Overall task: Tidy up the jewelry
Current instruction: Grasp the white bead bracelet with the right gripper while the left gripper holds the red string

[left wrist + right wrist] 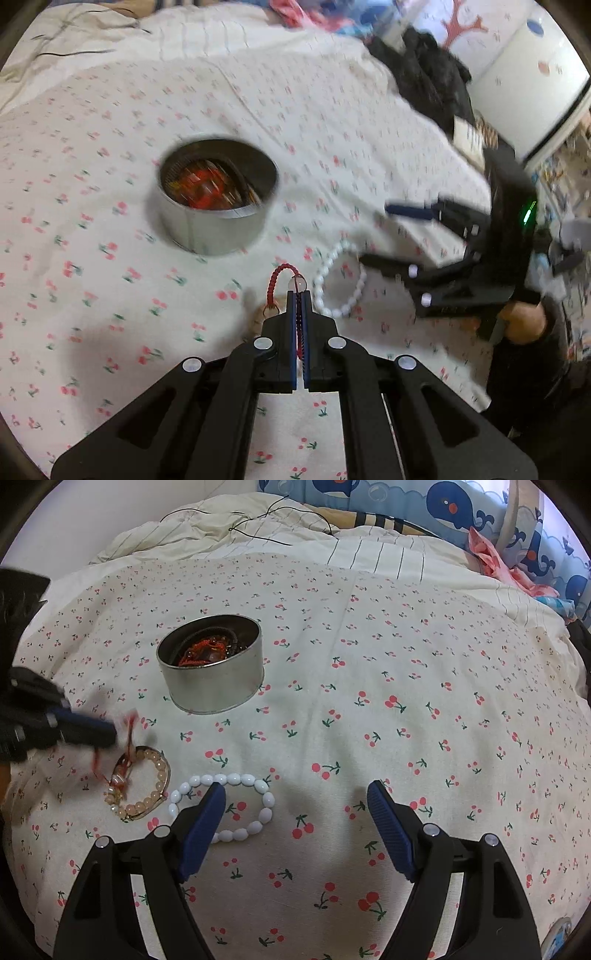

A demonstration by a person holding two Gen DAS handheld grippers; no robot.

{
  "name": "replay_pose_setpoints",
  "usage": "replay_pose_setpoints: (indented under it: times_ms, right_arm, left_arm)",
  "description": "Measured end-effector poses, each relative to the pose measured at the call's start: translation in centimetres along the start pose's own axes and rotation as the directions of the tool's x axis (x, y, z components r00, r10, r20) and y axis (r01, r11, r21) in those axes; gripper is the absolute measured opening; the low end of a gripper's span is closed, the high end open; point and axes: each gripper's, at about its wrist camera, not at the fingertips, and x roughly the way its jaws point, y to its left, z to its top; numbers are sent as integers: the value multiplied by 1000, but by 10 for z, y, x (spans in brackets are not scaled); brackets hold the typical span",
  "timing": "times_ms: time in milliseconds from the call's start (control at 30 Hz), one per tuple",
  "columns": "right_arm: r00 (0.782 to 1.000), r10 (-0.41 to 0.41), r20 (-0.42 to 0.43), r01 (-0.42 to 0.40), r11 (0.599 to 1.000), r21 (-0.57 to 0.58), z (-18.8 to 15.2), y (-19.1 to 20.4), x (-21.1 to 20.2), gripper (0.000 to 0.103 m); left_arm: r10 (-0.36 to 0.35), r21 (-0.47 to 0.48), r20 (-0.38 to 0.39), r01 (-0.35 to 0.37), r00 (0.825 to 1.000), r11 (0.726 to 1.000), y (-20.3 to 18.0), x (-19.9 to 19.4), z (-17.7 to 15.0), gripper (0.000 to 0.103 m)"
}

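My left gripper (300,295) has its jaws pressed together on a red braided cord bracelet (277,284), the cord running between the blue pads and looping out past the tips, with a clear bead (297,283) sitting right at the tip. From the right wrist view the same gripper (110,733) comes in blurred from the left edge, with the red cord trailing down from it to a peach bead bracelet (147,786) lying on the cherry-print bedsheet (369,701); whether the cord touches those beads I cannot tell. My right gripper (295,790) hangs with its jaws spread wide and nothing between the pads, its left finger over part of a white bead bracelet (225,805) that lies flat on the sheet just beside the peach one. A round metal tin (212,664) stands upright further back on the sheet, well apart from the loose bracelets, open at the top and holding red beaded and dark cord pieces. A hand (524,321) grips the right gripper's handle at the left wrist view's right edge.
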Motion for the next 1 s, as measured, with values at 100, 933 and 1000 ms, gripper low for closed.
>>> replay_pose_setpoints:
  times_ms: [100, 933, 1000]
  right_arm:
    - [1000, 4, -19, -5, 1000, -15, -2, 4, 5, 78]
    - [985, 146, 88, -155, 982, 109, 4, -12, -8, 8]
    - [978, 167, 122, -184, 973, 139, 6, -16, -14, 8]
  left_arm:
    - [6, -48, 55, -3, 998, 999, 10, -13, 6, 2]
    - [132, -231, -25, -134, 991, 964, 52, 10, 10, 3]
    - [123, -230, 18, -116, 992, 966, 51, 1, 12, 3]
